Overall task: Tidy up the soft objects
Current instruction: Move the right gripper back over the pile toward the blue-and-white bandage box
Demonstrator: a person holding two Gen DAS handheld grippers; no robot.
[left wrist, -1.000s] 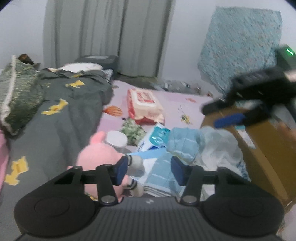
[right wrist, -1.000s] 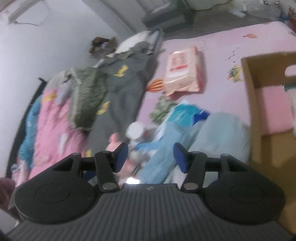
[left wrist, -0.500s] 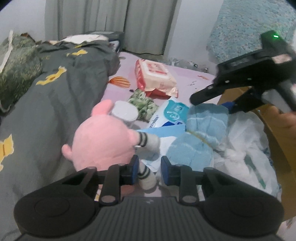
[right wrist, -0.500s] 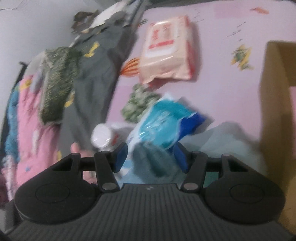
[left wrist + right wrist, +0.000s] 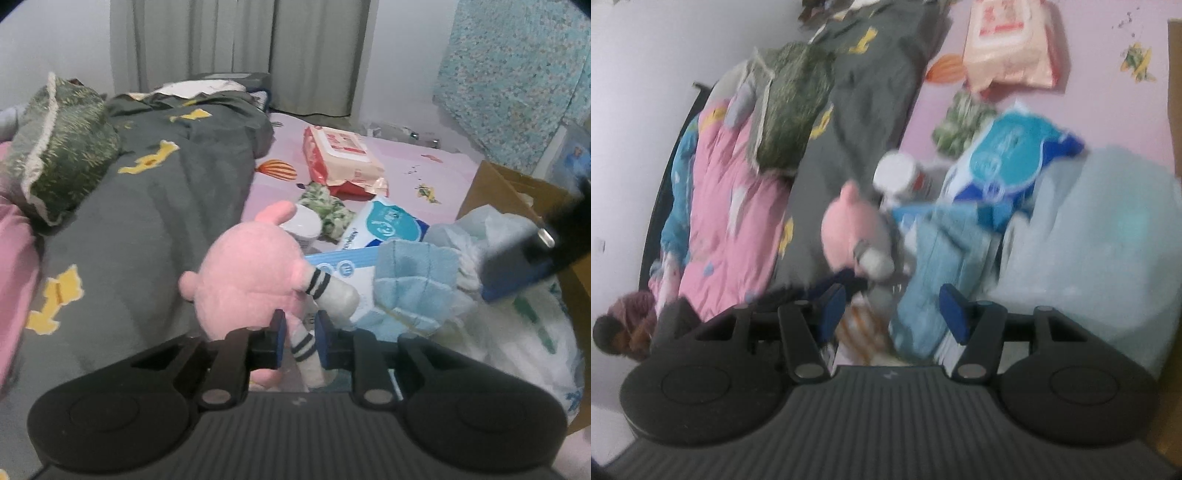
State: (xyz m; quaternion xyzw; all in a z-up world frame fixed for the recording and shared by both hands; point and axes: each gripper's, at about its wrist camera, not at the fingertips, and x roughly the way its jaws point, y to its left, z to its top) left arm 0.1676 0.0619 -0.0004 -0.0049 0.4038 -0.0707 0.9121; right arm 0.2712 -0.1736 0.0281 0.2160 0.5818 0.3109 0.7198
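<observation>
Left tongs (image 5: pixel 300 338) pinch the striped leg of the pink plush (image 5: pixel 251 280), ready to lift. Right tongs (image 5: pixel 892 314), half-wide and empty, hover over blue cloth (image 5: pixel 938 266) beside the plush.

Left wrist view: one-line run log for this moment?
left hand-held gripper: shut on pink plush toy striped leg | right hand-held gripper: open
</observation>
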